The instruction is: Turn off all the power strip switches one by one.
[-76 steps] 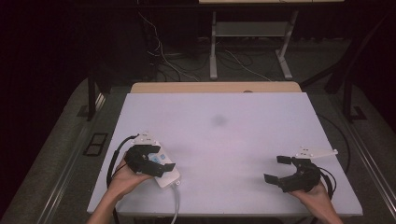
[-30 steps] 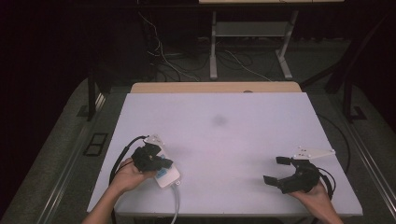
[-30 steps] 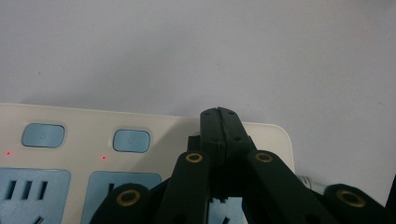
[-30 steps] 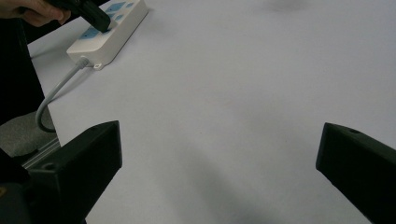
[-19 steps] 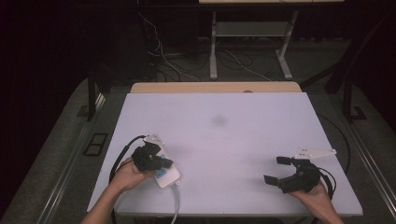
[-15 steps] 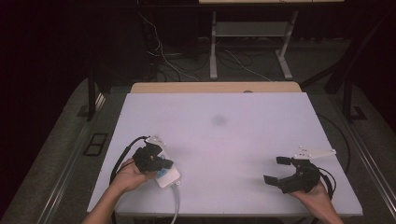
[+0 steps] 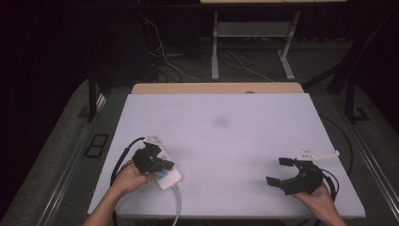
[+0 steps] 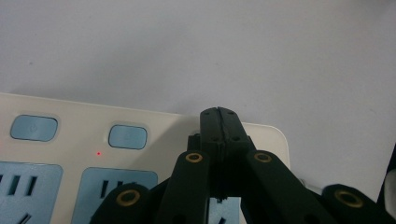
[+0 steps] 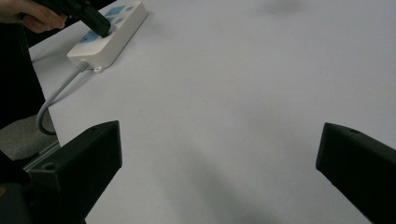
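Left gripper (image 8: 219, 114) jaws together, tip over power strip (image 7: 167, 173) lower left of high view. Right gripper (image 7: 287, 172) jaws wide apart, empty, lower right. Likely pressing switch; no plug visible.

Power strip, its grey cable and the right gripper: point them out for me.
power strip (image 9: 110, 33), right gripper view, white side wall.
grey cable (image 9: 55, 99), right gripper view, mid-run near table edge.
right gripper (image 7: 281, 171), high view, between open jaws.
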A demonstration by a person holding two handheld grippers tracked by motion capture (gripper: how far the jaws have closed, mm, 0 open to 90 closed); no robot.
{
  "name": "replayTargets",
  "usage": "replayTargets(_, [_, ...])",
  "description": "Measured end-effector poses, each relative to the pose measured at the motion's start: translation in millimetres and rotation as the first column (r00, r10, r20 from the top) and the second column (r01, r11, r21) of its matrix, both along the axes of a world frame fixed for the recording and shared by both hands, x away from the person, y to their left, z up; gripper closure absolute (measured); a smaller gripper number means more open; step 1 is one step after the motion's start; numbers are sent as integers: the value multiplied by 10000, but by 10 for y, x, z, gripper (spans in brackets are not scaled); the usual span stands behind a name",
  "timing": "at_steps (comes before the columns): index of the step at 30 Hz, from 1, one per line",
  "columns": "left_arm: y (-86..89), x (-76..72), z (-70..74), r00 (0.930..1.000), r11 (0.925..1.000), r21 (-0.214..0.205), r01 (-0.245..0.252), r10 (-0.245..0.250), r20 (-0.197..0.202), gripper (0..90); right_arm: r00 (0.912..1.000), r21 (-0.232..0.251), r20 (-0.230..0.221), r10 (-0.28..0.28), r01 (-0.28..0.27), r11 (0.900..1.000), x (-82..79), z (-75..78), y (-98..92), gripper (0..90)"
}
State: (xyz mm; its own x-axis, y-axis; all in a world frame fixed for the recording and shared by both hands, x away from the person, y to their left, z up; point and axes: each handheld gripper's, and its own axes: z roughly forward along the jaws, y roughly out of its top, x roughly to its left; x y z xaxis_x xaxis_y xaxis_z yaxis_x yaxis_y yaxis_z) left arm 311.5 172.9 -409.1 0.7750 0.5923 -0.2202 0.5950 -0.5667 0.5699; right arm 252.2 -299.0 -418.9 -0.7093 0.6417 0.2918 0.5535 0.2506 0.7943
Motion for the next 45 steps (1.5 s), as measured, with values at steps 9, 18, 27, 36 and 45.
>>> replayTargets(9, [36,-40,9,9992,9994,-333,-100,112,377,893,10000,17,69,-54,54,10000,-3,7,-27,2])
replayTargets(18, [40,-76,69,9979,9991,-391,148,-123,629,892,10000,46,48,-76,76,10000,-2,11,-33,2])
replayTargets(27, [47,-67,192,9962,9994,-292,176,-150,858,891,10000,48,49,-72,71,10000,-3,11,-32,2])
replayTargets(36, [90,-47,325,9943,9998,-167,87,-69,1067,892,10000,62,53,-63,63,10000,-7,14,-32,2])
replayTargets(45, [120,-17,385,9934,10000,-42,76,-71,1142,892,10000,48,29,-64,64,10000,-5,12,-30,2])
